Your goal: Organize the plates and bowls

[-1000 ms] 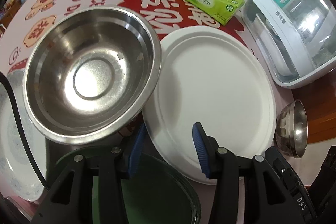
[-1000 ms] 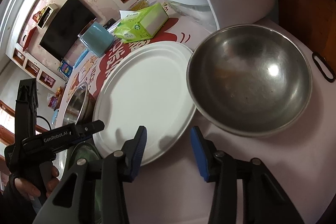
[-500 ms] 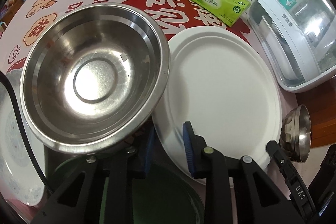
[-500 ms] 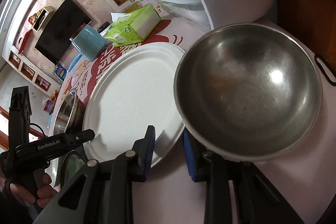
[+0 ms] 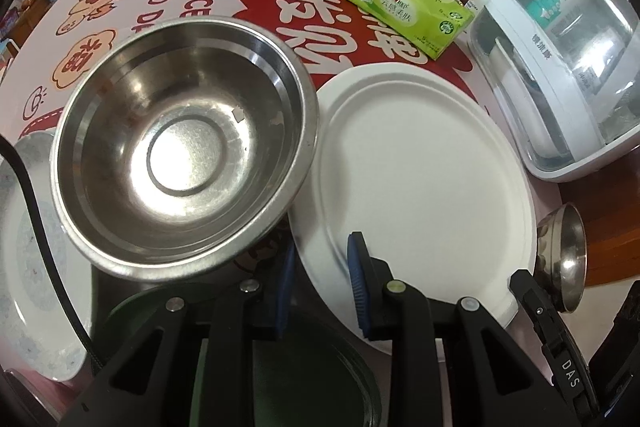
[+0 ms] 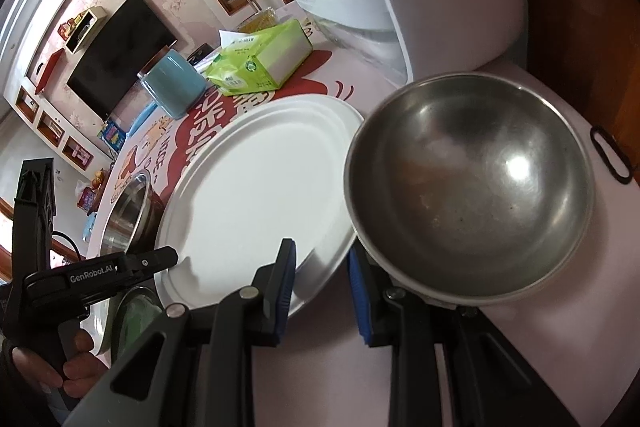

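Grab step I reckon: left gripper point(image 5: 320, 283) and right gripper point(image 6: 322, 287) just closed down narrow with the big round white plate point(image 5: 420, 179) rim in each gap, flat-bottomed steel bowl point(image 5: 184, 155) left of the plate and rounded steel bowl point(image 6: 468, 187) right of it each hiding a finger, can't tell what's pinched, so check the bite before lifting.

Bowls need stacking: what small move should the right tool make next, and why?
Probably reopen the right tool and shift it toward the steel bowl: its jaws have just been closing, yet the rim rides over one finger, only the white plate edge between them.
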`<state>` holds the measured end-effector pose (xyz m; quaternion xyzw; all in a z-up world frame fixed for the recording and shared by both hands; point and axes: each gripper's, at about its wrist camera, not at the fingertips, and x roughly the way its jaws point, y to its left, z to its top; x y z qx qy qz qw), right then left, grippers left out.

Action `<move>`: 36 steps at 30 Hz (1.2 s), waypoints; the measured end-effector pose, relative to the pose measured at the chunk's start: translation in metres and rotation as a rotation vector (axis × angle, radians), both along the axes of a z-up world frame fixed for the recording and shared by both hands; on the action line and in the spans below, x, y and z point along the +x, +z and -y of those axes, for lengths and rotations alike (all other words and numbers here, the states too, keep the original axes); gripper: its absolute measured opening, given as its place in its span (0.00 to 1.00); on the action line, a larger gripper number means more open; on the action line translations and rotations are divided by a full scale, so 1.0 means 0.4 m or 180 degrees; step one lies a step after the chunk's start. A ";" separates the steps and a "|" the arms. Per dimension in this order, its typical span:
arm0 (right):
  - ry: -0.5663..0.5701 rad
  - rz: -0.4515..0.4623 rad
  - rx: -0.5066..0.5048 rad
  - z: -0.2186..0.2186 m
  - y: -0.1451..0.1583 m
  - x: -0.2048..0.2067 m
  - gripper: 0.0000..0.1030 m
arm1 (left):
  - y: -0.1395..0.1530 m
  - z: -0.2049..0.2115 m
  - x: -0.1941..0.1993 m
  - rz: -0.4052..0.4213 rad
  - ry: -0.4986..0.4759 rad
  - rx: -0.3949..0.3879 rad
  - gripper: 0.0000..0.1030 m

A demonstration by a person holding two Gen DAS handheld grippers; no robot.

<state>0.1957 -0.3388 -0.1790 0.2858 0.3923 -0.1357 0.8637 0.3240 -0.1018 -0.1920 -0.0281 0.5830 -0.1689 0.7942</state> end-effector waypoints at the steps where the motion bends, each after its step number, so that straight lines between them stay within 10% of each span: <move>1: -0.0001 0.0013 -0.0002 0.000 0.004 -0.002 0.25 | 0.006 0.000 -0.002 0.0016 0.0001 -0.0003 0.23; 36: 0.0063 0.0358 -0.0239 -0.054 0.169 -0.185 0.26 | 0.207 -0.053 -0.218 0.0457 0.0065 -0.0225 0.22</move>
